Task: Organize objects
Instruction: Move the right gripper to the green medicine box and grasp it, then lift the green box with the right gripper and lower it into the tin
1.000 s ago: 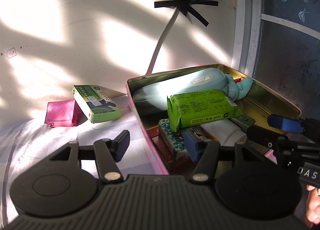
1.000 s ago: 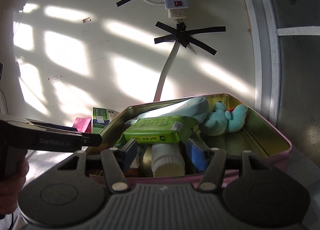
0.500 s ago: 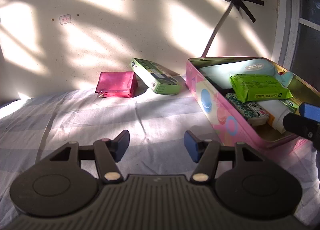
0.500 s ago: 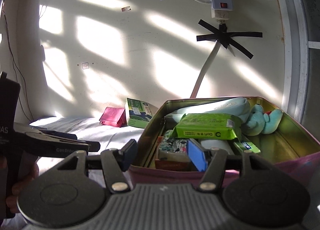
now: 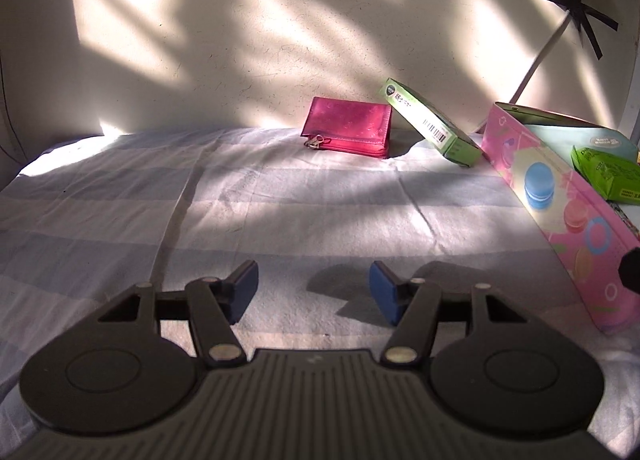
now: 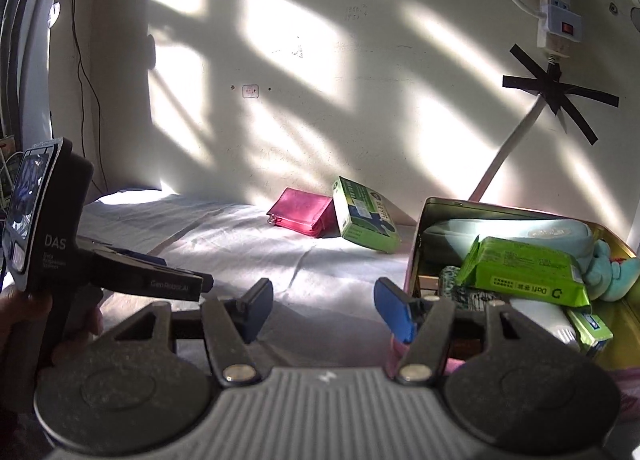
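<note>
A pink wallet lies on the cloth by the wall, and a green box leans against it. To their right an open pink tin holds a green wipes pack, a pale blue pouch, a teal plush and a white bottle. My left gripper hovers over bare cloth; its jaws are opening with nothing between them. My right gripper stands open and holds nothing at the tin's near left corner.
A striped light cloth covers the surface up to the sunlit wall. A power strip and a cable under black tape hang on the wall above the tin. A hand grips the left gripper's body at the far left.
Both views have swung left, away from the tin. The left gripper moved off the tin and now hangs over the cloth; the tin slid to the right edge. Wallet and box kept still.
</note>
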Demonstrator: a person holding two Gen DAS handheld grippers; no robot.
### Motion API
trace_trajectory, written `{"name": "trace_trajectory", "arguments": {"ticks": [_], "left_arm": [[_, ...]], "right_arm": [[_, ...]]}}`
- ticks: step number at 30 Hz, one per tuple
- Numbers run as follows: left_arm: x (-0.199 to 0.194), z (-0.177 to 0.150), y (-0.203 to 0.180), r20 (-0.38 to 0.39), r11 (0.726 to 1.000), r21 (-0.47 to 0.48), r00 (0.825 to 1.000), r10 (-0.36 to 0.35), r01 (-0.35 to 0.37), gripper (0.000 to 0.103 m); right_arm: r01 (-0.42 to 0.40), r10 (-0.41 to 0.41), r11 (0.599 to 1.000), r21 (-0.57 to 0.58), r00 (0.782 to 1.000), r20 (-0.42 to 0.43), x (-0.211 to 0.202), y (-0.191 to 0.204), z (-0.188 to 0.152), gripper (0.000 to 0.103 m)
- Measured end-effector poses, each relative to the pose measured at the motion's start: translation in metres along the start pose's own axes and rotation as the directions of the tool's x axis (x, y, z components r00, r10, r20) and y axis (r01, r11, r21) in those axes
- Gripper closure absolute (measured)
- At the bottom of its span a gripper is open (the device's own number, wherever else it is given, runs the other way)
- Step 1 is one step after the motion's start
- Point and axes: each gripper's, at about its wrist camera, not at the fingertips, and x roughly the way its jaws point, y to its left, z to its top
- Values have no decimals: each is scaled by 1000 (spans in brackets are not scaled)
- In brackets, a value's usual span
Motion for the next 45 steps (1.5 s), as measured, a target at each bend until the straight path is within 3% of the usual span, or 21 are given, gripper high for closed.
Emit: {"name": "trace_trajectory", "arguments": {"ticks": [6,11,13,16,21,22,23,24,28,32,35,37,39,40,41,45], "left_arm": [[9,-2,26,-4,996,-83,1000,19,-19,36],[11,-4,44,-11,987,-159,1000,12,-13,35],[10,-3,48,-10,983,-182,1000,2,-4,35],[12,-3,51,-13,981,-195,1000,-3,0,35],[19,0,55,-37,978,-207,999,-26,18,35],[20,0,56,-40,977,-211,999,-29,20,35],[22,1,58,-44,975,-220,998,-34,23,35],[22,1,59,-45,973,-227,998,-38,27,35],[22,1,65,-42,966,-257,998,-49,37,34],[21,0,75,-33,951,-305,998,-56,44,34],[17,-1,80,-20,942,-330,997,-76,65,33],[13,-2,80,-6,936,-336,993,-115,106,33],[9,-2,80,12,926,-335,983,-182,176,28],[6,-2,77,23,923,-327,978,-208,204,27],[3,-3,74,28,924,-314,975,-223,220,27],[-8,-6,61,11,933,-258,966,-259,253,28]], "right_arm": [[-35,32,997,-71,999,-40,38,20,26,45],[26,-64,972,-235,986,-151,117,34,72,42],[58,-119,957,-285,972,-204,153,34,86,41],[116,-221,933,-342,932,-288,215,28,97,36],[214,-355,901,-378,864,-357,284,19,86,35],[228,-378,890,-394,853,-360,292,18,83,39],[235,-392,882,-408,846,-361,296,17,80,50],[242,-403,874,-422,845,-351,296,17,78,50],[214,-387,843,-493,878,-281,266,24,65,75],[87,-264,844,-530,926,-269,197,40,35,77],[-8,-165,785,-620,961,-221,121,64,-4,76],[-55,-111,765,-642,970,-216,77,75,-27,69],[-114,-32,766,-633,976,-214,33,82,-47,54],[-140,7,772,-620,977,-213,18,82,-53,41],[-156,44,786,-599,979,-198,-3,83,-61,32],[-163,91,893,-420,978,-185,-31,74,-65,29]]}}
